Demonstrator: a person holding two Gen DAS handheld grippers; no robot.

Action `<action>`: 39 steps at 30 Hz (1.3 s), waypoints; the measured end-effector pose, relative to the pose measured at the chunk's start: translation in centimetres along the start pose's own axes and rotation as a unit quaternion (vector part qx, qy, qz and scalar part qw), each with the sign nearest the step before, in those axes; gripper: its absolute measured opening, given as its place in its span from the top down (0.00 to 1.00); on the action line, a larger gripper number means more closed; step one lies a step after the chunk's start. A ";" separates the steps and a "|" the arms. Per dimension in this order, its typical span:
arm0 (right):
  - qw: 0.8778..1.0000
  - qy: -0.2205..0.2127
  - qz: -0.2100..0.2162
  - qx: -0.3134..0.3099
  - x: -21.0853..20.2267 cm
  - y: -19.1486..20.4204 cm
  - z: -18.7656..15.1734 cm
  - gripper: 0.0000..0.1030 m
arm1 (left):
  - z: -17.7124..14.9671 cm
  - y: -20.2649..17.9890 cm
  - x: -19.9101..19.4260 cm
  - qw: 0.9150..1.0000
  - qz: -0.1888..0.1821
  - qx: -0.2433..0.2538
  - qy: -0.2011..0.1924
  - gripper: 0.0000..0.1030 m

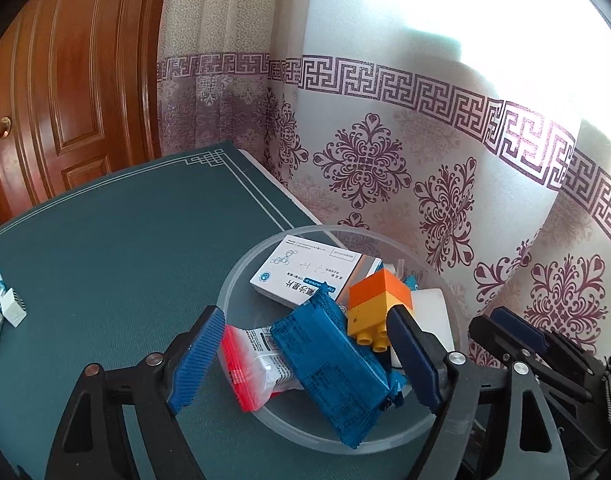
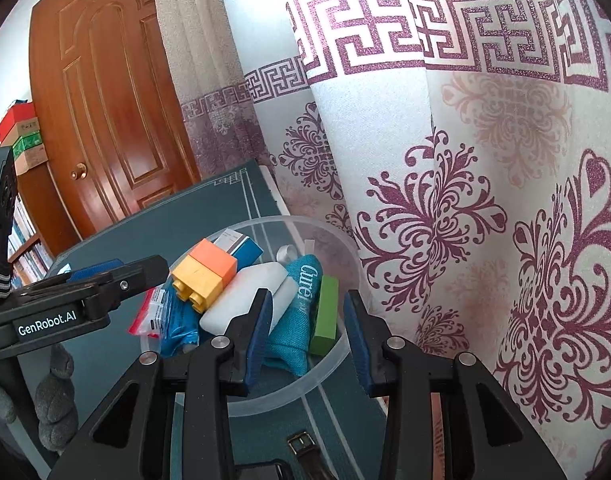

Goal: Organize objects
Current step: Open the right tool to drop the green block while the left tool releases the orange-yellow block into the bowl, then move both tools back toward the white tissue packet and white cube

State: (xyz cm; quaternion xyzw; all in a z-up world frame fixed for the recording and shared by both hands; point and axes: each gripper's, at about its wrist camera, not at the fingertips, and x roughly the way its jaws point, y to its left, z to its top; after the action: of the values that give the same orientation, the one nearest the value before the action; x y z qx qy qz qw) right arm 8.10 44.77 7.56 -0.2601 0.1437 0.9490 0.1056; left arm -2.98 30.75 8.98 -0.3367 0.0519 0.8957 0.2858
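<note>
- Left wrist view: left gripper spread wide over the clear bowl, pinching nothing; blue packet lies loose in the bowl between its fingers.
- Step judged: a drop-off into the bowl (release looks complete).
- Next: back out, then go for the white sachets, far left on the mat.
- Right gripper part-open at the bowl's near rim, empty.
- Green table mat; patterned curtain beyond, wooden door far left.
</note>
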 end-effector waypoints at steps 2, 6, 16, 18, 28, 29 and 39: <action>1.000 -0.001 0.001 -0.002 0.1 0.1 0.1 0.62 | -0.1 -0.1 0.4 1.000 0.008 0.002 0.007 0.15; 1.000 -0.003 0.002 -0.008 -0.1 0.5 0.2 0.62 | -0.4 -0.5 1.4 1.000 0.015 0.013 0.020 0.15; 1.000 -0.002 -0.002 -0.004 0.0 0.5 0.3 0.62 | -1.3 -0.5 1.5 0.999 0.014 0.028 0.026 0.13; 1.000 -0.002 -0.002 -0.004 -0.1 0.5 0.3 0.62 | -1.2 -0.3 0.8 0.999 0.015 0.029 0.020 0.12; 1.000 -0.004 0.015 -0.012 -0.6 1.8 0.0 0.46 | -1.9 2.9 -1.8 0.998 0.056 0.014 -0.003 0.01; 1.000 -0.002 0.018 -0.014 -0.6 2.1 -0.1 0.46 | -1.9 3.5 -1.9 0.998 0.062 0.010 -0.003 0.01; 0.998 0.011 0.045 -0.040 -0.8 5.7 -1.1 0.44 | -3.3 9.6 -2.5 0.991 0.128 -0.036 0.019 0.01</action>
State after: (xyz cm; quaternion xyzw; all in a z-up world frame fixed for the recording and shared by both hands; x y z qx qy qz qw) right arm 7.76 38.93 8.30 -0.2675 0.1179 0.9550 0.0503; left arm -4.81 20.62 7.09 -0.3539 0.0674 0.9198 0.1554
